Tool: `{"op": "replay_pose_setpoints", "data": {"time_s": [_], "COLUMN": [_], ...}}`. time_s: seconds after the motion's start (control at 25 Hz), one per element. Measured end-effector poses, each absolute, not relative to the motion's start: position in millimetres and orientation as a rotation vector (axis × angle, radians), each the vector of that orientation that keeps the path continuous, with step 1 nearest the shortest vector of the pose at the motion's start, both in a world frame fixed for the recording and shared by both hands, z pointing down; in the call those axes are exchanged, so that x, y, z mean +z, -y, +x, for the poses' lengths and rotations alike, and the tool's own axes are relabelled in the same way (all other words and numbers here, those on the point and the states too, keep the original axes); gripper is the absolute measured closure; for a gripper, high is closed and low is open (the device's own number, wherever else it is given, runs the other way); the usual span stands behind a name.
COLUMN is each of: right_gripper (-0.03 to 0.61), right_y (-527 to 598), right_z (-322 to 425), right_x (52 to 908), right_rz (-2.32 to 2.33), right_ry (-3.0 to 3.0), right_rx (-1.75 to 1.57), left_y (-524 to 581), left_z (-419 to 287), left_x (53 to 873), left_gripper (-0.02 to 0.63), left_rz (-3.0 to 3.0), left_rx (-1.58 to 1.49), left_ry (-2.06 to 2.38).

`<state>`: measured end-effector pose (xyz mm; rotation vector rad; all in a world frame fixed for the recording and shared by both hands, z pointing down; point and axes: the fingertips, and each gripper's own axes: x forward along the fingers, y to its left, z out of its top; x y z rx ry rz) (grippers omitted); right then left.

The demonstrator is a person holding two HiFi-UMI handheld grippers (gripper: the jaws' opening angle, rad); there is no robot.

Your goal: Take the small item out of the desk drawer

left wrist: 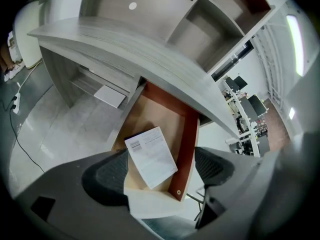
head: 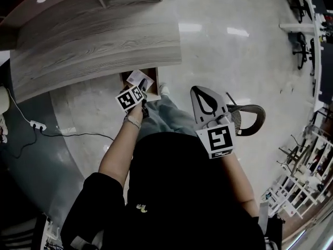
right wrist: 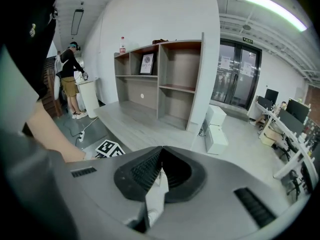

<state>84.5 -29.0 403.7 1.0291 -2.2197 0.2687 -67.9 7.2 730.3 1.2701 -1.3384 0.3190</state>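
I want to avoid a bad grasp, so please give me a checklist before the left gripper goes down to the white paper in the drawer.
1. Drawer pulled out: ok; the drawer stands open under the desk top.
2. Item in sight: ok; the white paper lies flat inside.
3. Left gripper open and empty: ok.
4. Paper lined up between its jaws: ok.
5. Height left above the paper: cannot tell.
6. Right gripper clear of the drawer: ok; shut, empty.
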Motion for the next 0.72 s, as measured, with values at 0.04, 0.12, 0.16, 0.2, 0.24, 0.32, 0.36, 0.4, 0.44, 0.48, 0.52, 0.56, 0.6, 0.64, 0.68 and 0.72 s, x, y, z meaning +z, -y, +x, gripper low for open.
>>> {"op": "replay_pose_setpoints", "data": {"time_s": [0.04, 0.12, 0.16, 0.2, 0.24, 0.32, 0.36, 0.4, 0.44, 0.48, 0.52, 0.56, 0.6, 0.64, 0.68, 0.72], "right_gripper": [0.583, 0.583, 0.583, 0.583, 0.583, 0.583, 0.583, 0.583, 0.583, 0.583, 0.583, 0.583, 0.583, 0.583, 0.583, 0.583], "right_y": [28, 25, 24, 24, 23, 23, 23, 22, 21, 21, 20, 19, 18, 17, 16, 15], "right_z": [86, 89, 91, 94, 97, 104, 108, 111, 114, 118, 121, 124, 127, 130, 131, 132], "right_x": [405, 406, 407, 408, 409, 412, 413, 414, 414, 414, 415, 416, 417, 418, 419, 419], "right_rz": [1.036, 1.038, 1.039, 1.044, 1.052, 1.07, 1.078, 1.085, 1.091, 1.096, 1.101, 1.106, 1.112, 1.116, 1.116, 1.114], "right_ry": [2.208, 2.183, 2.17, 2.158, 2.148, 2.128, 2.12, 2.112, 2.104, 2.095, 2.087, 2.08, 2.075, 2.07, 2.064, 2.059], "right_rx": [0.27, 0.268, 0.267, 0.271, 0.278, 0.292, 0.298, 0.303, 0.307, 0.311, 0.315, 0.318, 0.321, 0.324, 0.326, 0.328], "left_y": [-5, -3, -2, -2, -1, 2, 2, 3, 4, 5, 6, 7, 8, 8, 8, 9], "left_z": [-68, -69, -69, -69, -69, -69, -68, -68, -67, -66, -64, -63, -62, -61, -60, -60], "left_x": [736, 747, 753, 759, 764, 774, 778, 781, 784, 786, 787, 789, 791, 794, 797, 799], "left_gripper": [0.205, 0.198, 0.194, 0.19, 0.182, 0.167, 0.158, 0.149, 0.146, 0.136, 0.129, 0.126, 0.124, 0.123, 0.123, 0.123], "left_rz": [1.267, 1.245, 1.229, 1.214, 1.201, 1.189, 1.183, 1.175, 1.169, 1.163, 1.159, 1.153, 1.147, 1.14, 1.134, 1.129], "left_rx": [0.324, 0.335, 0.339, 0.344, 0.353, 0.378, 0.388, 0.395, 0.399, 0.402, 0.405, 0.407, 0.409, 0.413, 0.417, 0.42], "left_ry": [1.343, 1.343, 1.344, 1.347, 1.354, 1.377, 1.388, 1.398, 1.407, 1.415, 1.423, 1.429, 1.432, 1.433, 1.433, 1.432]}}
